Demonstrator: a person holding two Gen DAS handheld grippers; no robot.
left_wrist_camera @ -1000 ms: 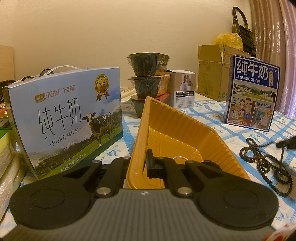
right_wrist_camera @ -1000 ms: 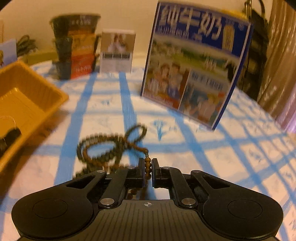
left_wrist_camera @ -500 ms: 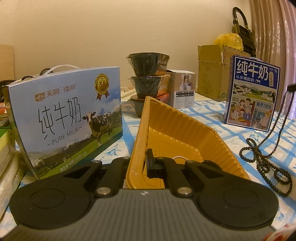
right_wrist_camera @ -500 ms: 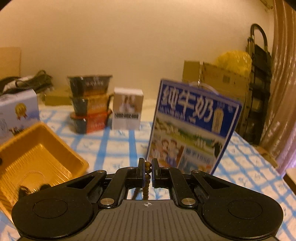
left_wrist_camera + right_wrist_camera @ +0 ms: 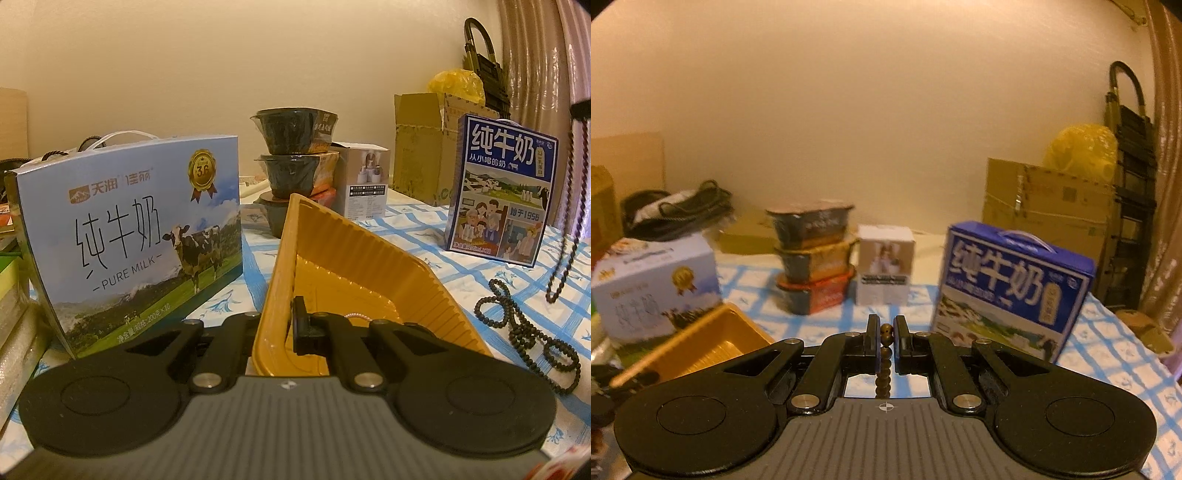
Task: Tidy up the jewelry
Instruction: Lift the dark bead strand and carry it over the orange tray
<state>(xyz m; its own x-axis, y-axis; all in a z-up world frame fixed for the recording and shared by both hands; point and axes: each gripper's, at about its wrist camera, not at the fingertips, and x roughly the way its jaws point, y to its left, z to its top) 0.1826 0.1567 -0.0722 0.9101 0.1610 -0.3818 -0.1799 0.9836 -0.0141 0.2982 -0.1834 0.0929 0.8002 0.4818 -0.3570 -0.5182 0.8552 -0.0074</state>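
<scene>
My left gripper is shut on the near wall of a yellow plastic tray, which tilts up at its left side. A thin pale chain lies inside the tray. My right gripper is shut on a dark bead necklace and holds it high above the table. In the left wrist view the necklace hangs from the upper right, with its lower loops still on the checked cloth. The tray shows at lower left in the right wrist view.
A light blue milk carton stands left of the tray. A dark blue milk carton stands at the right. Stacked food bowls and a small white box sit behind. Cardboard boxes stand at the back.
My right gripper has risen well above the table with the necklace, pulling the strand up. My left gripper and the tray have stayed in place.
</scene>
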